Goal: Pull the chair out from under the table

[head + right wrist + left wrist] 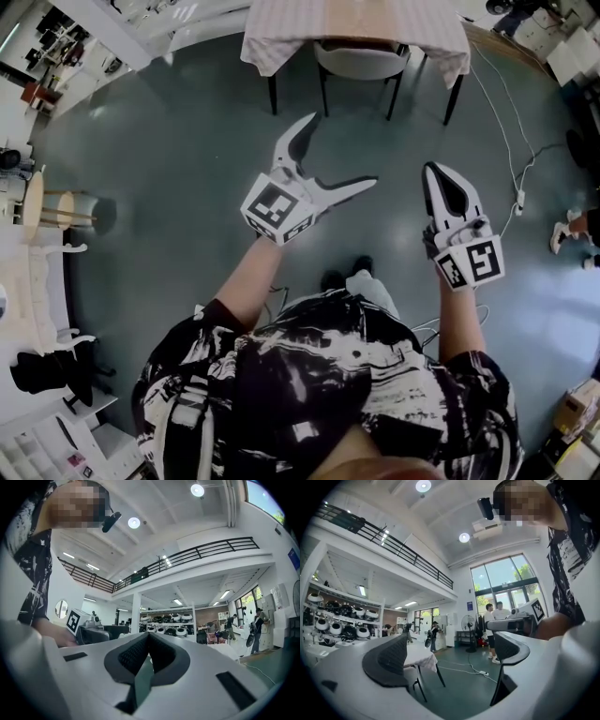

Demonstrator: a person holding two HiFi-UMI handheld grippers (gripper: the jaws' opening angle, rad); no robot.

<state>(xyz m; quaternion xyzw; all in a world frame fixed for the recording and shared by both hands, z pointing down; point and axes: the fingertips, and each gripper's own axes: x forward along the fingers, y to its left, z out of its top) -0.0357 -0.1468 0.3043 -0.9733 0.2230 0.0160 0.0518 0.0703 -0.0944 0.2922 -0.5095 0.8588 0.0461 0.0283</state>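
Observation:
A grey chair [361,61] is tucked under a table with a pale checked cloth [281,37] at the top of the head view. My left gripper [342,150] is held in the air well short of it, open wide and empty. In the left gripper view the chair [411,678] and table [421,655] show low between the spread jaws of the left gripper [450,656]. My right gripper [436,183] hangs to the right, shut with nothing in it. In its own view the right gripper [149,651] has both pads pressed together.
A white cable with a power strip [518,199] runs over the floor right of the table. Another person's feet [572,230] stand at the right edge. A wooden stool [47,208] is at the left. People [492,630] and a fan [468,625] are far off.

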